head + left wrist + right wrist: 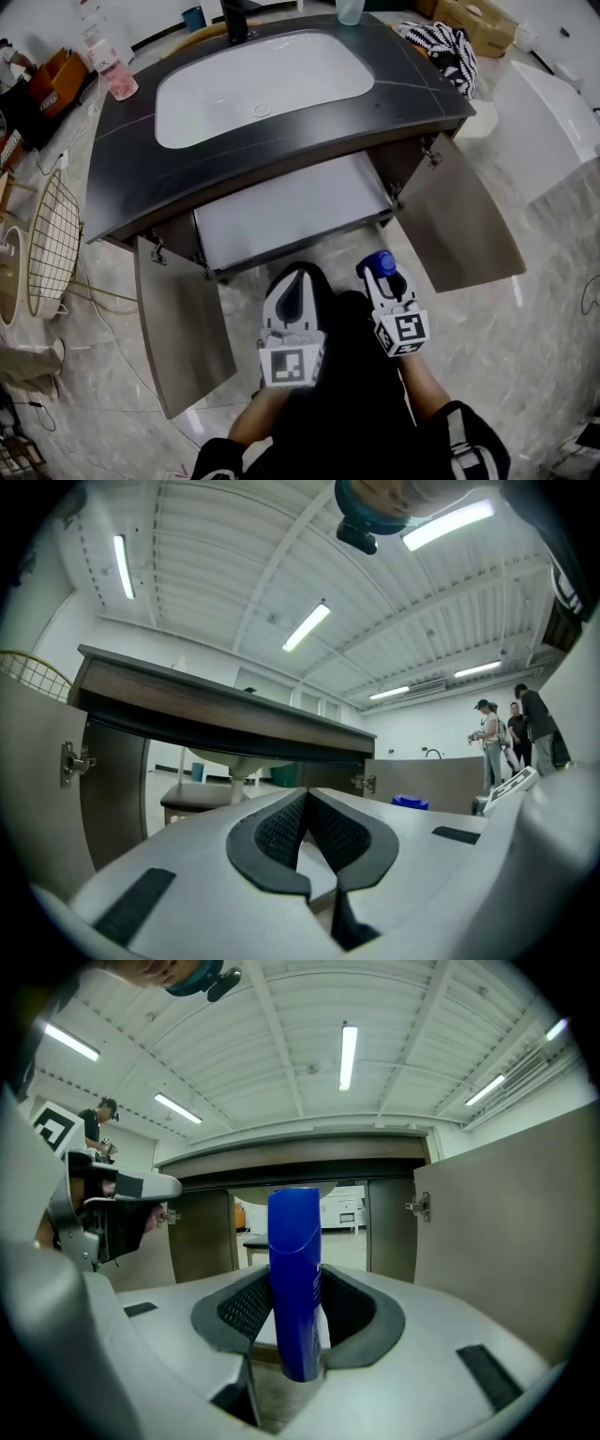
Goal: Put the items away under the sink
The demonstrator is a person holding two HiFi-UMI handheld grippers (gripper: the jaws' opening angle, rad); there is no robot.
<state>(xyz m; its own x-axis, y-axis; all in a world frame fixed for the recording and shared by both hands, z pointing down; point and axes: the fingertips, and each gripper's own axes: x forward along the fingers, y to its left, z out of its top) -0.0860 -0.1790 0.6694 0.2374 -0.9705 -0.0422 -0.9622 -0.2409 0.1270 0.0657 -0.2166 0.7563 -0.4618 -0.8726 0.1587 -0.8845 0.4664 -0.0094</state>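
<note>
Right gripper [300, 1303]: jaws closed partway onto a blue bottle [293, 1241], with the pads bearing on both sides of its lower body.
Bottle attitude: upright between the pads, with its slanted cap end above the jaws.
Left gripper [307, 806]: pad tips are together with nothing between them.
Bottle location: in the air in front of the open cabinet and not yet inside it.
Cabinet shelf [281, 211]: pale, flat and bare where it shows.
Doors: the left door [183, 328] and right door [464, 220] are both swung wide.
Sink [262, 84]: white basin set in a dark countertop [122, 159] above the shelf.
Handling, judged: light, stiff plastic with smooth sides that are likely slippery. It is not fragile, but it could pivot if gripped low.
Hold point, judged: across the flat faces near mid-body.
</note>
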